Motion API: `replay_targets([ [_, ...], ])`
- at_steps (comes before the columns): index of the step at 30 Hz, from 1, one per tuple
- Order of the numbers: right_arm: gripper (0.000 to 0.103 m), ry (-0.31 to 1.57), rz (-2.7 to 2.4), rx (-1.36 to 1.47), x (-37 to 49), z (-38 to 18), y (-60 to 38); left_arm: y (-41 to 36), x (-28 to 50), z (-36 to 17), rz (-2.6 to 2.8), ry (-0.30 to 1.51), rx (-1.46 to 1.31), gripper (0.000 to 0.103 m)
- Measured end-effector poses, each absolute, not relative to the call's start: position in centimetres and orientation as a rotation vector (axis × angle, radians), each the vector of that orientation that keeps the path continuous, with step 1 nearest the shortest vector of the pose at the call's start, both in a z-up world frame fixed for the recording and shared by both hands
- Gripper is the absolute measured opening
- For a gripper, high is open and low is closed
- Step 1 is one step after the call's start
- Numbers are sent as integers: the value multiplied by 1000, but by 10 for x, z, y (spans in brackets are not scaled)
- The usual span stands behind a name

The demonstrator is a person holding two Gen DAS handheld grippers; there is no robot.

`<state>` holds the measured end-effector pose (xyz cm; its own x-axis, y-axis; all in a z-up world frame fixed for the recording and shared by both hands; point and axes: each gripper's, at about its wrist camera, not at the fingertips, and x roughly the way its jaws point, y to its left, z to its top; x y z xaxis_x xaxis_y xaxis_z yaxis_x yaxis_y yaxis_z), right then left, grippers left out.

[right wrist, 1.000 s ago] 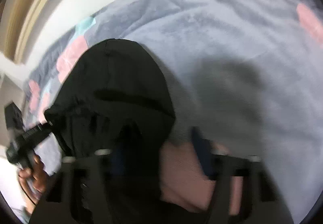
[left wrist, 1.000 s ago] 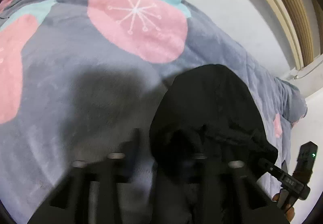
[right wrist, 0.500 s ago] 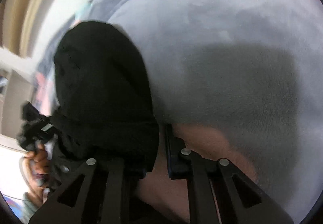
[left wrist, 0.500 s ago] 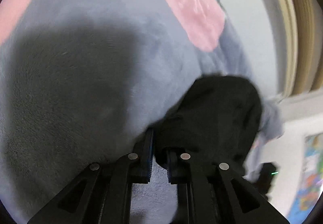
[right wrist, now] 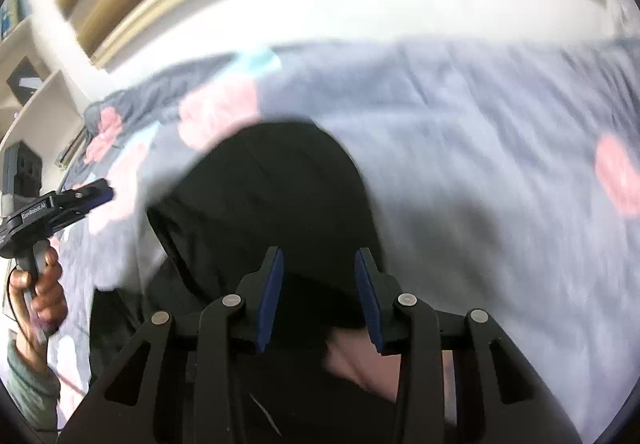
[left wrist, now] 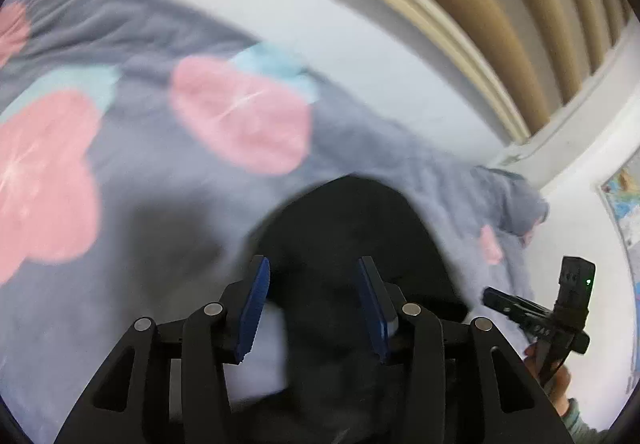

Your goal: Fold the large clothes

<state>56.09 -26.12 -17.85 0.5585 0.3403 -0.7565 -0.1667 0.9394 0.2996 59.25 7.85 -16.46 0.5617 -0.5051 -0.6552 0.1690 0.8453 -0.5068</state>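
A black hooded garment (left wrist: 352, 228) lies on the grey blanket (left wrist: 132, 163), its rounded hood (right wrist: 272, 179) pointing away from me. My left gripper (left wrist: 314, 304) hovers above the garment's near part. Its jaws are opening, the blue pads (left wrist: 254, 304) stand apart, and neither presses on the cloth, which lies below the gap. My right gripper (right wrist: 320, 296) hangs over the garment's other near side. Its jaws are also opening, with nothing pinched between them. Each wrist view shows the other gripper at its edge: the right gripper (left wrist: 496, 298) and the left gripper (right wrist: 96, 197), each held in a hand.
The blanket with pink patches (left wrist: 240, 115) and teal patches covers the bed. Behind it run a white wall (right wrist: 360, 11) and beige wooden slats (left wrist: 500, 3). Shelves (right wrist: 28, 55) stand at the left of the right wrist view. A colourful poster (left wrist: 624, 199) hangs at the far right.
Half a second ago both grippers were shut low at the garment's near edge. Both have since opened and lifted away, and the views now tilt up to the wall.
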Motion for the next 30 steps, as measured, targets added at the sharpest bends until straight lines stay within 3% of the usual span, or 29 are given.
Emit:
replay_targets([
  [4, 44, 961, 295, 140, 594, -185, -222, 30, 623, -172, -458, 945, -341, 47],
  [9, 44, 1145, 281, 49, 607, -267, -207, 20, 636, -257, -409, 1145, -327, 46],
  [12, 44, 1135, 307, 64, 596, -300, -212, 34, 622, -279, -435, 1103, -418, 46],
  [18, 44, 1145, 316, 85, 595, -299, -218, 53, 611, -294, -484, 985, -554, 45],
  [22, 47, 1163, 368, 177, 593, -269, -238, 55, 608, -292, -482, 984, -551, 45],
  [24, 62, 1115, 389, 209, 589, -248, -250, 53, 604, -286, -470, 1000, -547, 45],
  [26, 96, 1064, 360, 192, 591, -232, -262, 54, 599, -268, -463, 1021, -545, 45],
  [30, 97, 1064, 315, 158, 618, -235, -281, 55, 568, -210, -515, 982, -484, 50],
])
